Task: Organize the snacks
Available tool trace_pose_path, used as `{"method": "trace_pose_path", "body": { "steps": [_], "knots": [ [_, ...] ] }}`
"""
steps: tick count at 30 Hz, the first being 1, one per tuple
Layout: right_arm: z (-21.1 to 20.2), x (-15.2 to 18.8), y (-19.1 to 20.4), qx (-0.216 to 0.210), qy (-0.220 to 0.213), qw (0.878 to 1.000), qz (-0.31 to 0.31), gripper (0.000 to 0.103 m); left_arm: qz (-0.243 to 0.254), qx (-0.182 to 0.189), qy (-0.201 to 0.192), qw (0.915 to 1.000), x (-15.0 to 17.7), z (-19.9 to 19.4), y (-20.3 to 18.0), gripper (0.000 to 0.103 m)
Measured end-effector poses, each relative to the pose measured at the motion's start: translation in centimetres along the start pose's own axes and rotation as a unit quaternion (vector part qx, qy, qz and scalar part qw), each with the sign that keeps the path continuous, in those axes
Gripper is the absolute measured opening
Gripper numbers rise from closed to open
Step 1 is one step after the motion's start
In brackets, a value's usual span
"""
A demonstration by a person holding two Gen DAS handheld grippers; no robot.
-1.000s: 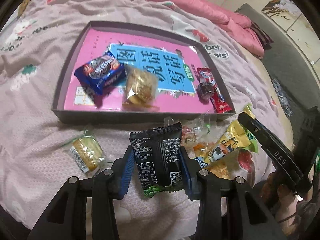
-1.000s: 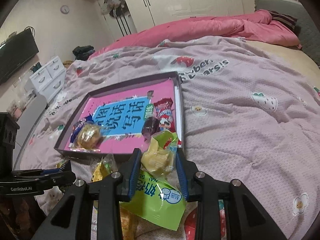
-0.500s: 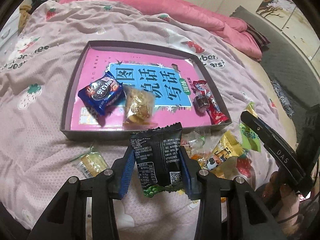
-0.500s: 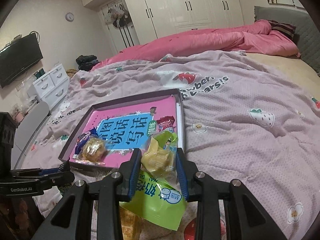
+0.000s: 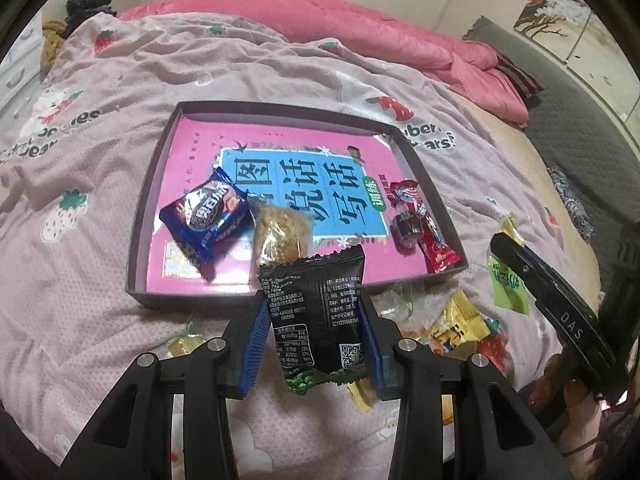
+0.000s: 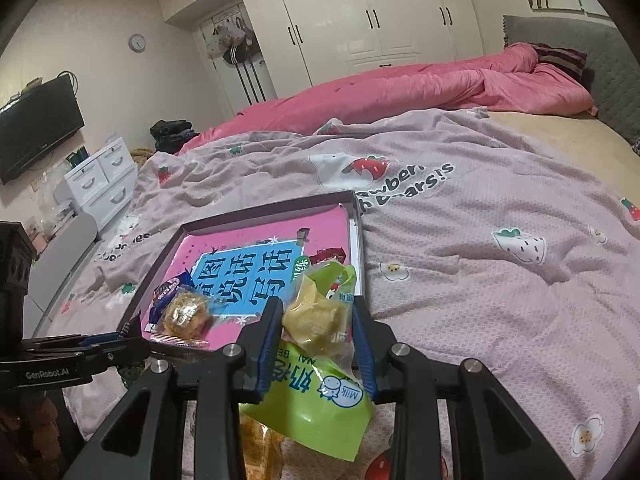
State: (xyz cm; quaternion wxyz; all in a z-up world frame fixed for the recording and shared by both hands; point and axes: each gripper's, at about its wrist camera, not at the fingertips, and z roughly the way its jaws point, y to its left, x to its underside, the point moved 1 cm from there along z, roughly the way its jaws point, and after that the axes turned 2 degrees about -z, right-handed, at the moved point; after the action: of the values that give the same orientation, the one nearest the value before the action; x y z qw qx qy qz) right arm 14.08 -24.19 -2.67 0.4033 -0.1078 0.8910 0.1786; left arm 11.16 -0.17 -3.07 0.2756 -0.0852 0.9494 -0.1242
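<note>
A shallow dark tray [image 5: 138, 216] with a pink book cover inside lies on the bed; it also shows in the right wrist view [image 6: 358, 236]. In it are a blue cookie pack [image 5: 208, 214], a clear-wrapped golden cake [image 5: 280, 234] and a red candy pack [image 5: 424, 224]. My left gripper [image 5: 314, 316] is shut on a black snack packet [image 5: 316, 320], held above the tray's near edge. My right gripper [image 6: 316, 320] is shut on a green and yellow milk snack packet [image 6: 316, 376], held above the tray's near right corner.
Several loose snacks [image 5: 460, 324] lie on the pink strawberry bedsheet [image 6: 480, 280] in front of the tray. A pink quilt [image 6: 400, 92] is bunched at the far side. White drawers [image 6: 100, 184] stand left of the bed.
Both grippers have risen with their packets still held. The tray now looks farther and lower in both views.
</note>
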Motion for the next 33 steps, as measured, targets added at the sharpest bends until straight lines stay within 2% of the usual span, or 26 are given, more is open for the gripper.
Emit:
{"method": "trace_pose_path", "body": {
  "steps": [17,33],
  "knots": [
    [-1.1,-1.5,0.5,-0.026,-0.043,0.999,0.001,0.035,0.007,-0.006,-0.023,0.9997,-1.8,-0.3,-1.0,0.044],
    [-1.2,-2.1,0.7,-0.046,-0.051,0.998,-0.001,0.035,0.014,-0.004,-0.032,0.9994,-2.9,0.3,-2.2,0.044]
  ]
}}
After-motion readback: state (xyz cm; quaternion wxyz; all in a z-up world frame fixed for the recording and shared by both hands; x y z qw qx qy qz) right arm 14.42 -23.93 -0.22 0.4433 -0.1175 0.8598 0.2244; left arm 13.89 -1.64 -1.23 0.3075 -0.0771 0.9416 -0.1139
